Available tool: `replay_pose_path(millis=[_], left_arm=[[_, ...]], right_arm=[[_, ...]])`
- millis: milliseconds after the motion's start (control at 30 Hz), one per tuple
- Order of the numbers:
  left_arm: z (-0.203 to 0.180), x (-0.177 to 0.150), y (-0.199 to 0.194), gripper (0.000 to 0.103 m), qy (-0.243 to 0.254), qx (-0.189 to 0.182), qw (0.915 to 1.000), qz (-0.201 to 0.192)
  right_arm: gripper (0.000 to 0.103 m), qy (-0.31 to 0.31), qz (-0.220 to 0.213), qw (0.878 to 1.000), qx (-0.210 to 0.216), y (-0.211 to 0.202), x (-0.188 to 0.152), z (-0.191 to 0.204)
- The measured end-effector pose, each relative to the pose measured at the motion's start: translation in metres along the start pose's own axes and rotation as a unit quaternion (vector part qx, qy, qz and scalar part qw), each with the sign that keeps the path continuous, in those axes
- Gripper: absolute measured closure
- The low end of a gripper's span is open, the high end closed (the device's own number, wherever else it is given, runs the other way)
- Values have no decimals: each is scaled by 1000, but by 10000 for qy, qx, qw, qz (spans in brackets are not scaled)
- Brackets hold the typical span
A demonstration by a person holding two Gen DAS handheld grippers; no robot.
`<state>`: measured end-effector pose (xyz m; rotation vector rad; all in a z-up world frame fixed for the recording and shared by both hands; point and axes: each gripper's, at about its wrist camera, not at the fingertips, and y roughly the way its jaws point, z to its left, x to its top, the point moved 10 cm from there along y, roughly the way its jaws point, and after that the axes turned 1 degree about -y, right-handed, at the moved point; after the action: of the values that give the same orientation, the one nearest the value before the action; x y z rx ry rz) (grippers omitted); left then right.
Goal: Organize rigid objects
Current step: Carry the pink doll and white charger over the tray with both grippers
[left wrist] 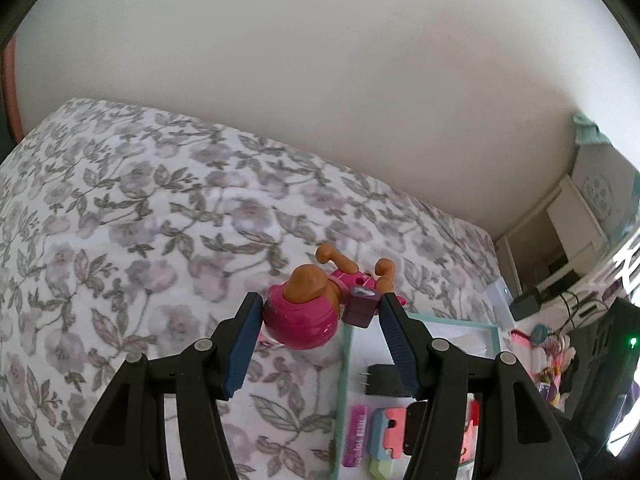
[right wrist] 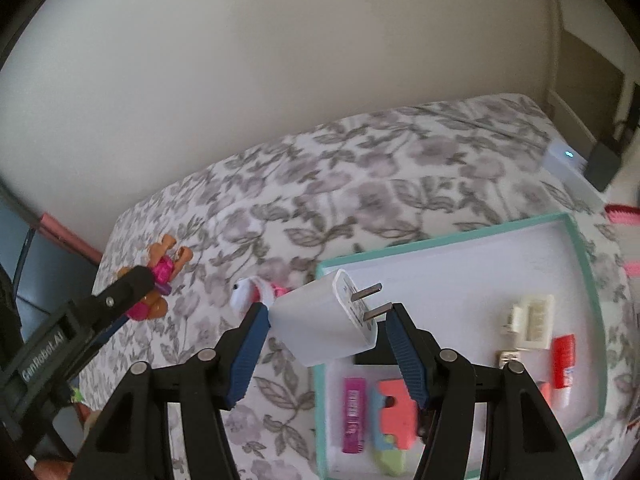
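A white charger (right wrist: 326, 322) is gripped by the right claw (right wrist: 326, 312) and a pink toy figure (left wrist: 316, 304) by the left claw (left wrist: 320, 312), apparently for placing in the teal tray (right wrist: 584, 264).

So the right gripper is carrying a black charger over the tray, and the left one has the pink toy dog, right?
Not quite: the charger in the right gripper is white, not black, as the right wrist view shows. It does hang at the edge of the tray, and the left gripper does hold the pink toy dog.
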<state>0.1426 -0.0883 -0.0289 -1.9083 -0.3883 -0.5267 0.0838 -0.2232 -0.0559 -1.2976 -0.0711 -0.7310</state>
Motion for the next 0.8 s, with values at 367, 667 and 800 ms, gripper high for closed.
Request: replay_pose_path(millis=[367,667,800], left_arm=[[-57,-28,16,41,557,-66,9981,264],[-94,-50,32,41,908,-109,9946,485],[-103,-60,42,41,939,-112,9938,593]], right_arm=[[39,518,-172,9980,-334,-21,6,-66],[39,837,-285,9928,-810,-36,8,-118],[39,992,-267,9905,-917,-37,6,-138]])
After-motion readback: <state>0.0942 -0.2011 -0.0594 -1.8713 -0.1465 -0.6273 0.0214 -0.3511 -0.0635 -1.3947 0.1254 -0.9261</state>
